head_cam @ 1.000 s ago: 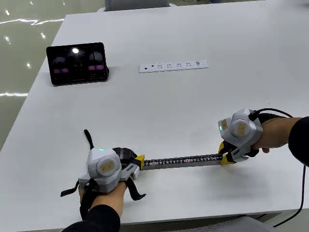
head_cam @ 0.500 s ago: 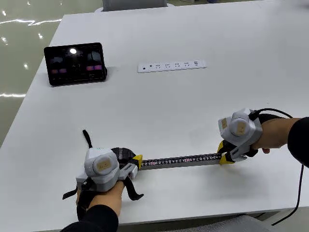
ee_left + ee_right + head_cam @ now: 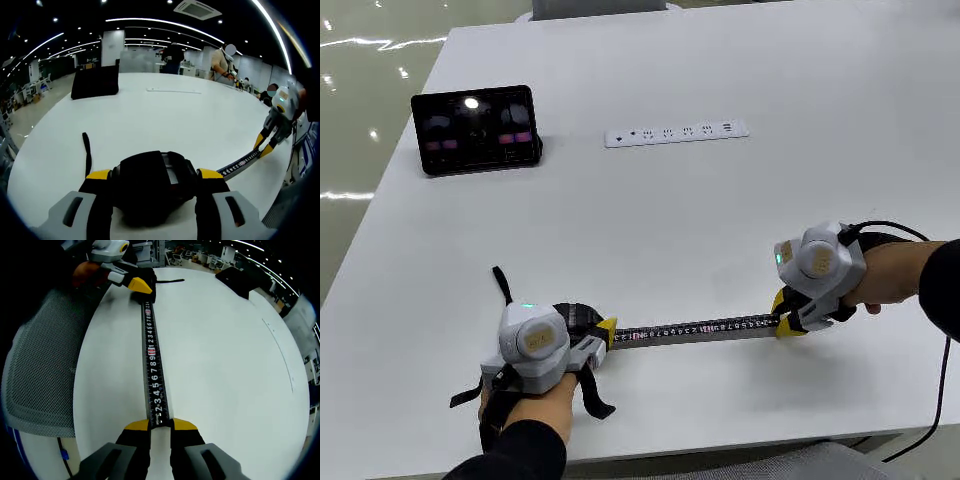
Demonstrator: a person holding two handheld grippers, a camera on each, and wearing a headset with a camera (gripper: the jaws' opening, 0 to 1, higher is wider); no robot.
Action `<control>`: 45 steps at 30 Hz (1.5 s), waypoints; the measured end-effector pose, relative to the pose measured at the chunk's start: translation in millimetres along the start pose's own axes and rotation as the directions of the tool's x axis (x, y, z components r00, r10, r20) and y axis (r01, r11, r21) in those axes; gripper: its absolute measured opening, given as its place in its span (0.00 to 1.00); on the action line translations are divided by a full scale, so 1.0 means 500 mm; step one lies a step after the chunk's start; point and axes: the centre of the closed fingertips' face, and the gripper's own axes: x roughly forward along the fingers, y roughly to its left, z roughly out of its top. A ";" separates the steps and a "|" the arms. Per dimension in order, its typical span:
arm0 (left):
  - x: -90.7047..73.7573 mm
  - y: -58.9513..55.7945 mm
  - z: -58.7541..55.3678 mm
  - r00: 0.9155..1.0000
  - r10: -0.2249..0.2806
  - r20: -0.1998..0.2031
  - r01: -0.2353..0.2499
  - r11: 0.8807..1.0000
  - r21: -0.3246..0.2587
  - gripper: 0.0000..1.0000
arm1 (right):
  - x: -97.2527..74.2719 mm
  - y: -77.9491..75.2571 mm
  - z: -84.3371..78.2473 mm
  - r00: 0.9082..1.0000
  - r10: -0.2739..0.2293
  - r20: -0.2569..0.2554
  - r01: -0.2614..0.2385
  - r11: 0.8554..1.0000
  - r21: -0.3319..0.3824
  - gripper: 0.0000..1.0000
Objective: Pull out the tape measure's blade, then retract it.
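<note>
The black tape measure case [image 3: 152,177] lies on the white table, and my left gripper [image 3: 154,175] is shut on it; in the head view the case [image 3: 578,320] sits at the near left beside that gripper [image 3: 598,338]. Its dark numbered blade [image 3: 695,328] runs flat across the table to the right. My right gripper [image 3: 786,322] is shut on the blade's end. In the right gripper view the blade [image 3: 153,365] stretches away from my yellow-tipped right gripper [image 3: 160,425] toward the left gripper [image 3: 135,284]. A black wrist strap [image 3: 86,150] trails from the case.
A black tablet [image 3: 476,130] stands at the far left of the table [image 3: 650,230]. A white power strip [image 3: 676,133] lies at the middle back. The table's near edge runs just below both hands. A black cable [image 3: 940,400] hangs off the right side. People stand far off.
Both grippers keep their holds and the blade's length looks the same. The small shifts of the picture come from the head camera moving.
</note>
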 end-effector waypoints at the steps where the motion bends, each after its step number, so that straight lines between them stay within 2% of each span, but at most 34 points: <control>1: 0.000 0.001 0.000 1.000 0.000 -0.002 0.000 1.000 -0.001 0.62 | 0.001 -0.001 0.000 1.000 -0.002 -0.003 0.002 1.000 0.005 0.11; 24: 0.003 0.002 0.002 1.000 -0.013 -0.026 0.013 1.000 -0.001 0.62 | 0.006 0.001 0.008 1.000 -0.013 -0.003 0.014 0.998 0.053 0.11; 45: 0.000 0.004 0.000 0.999 -0.021 -0.033 0.021 1.000 0.007 0.62 | 0.006 0.003 0.020 1.000 -0.015 -0.013 0.016 0.998 0.062 0.11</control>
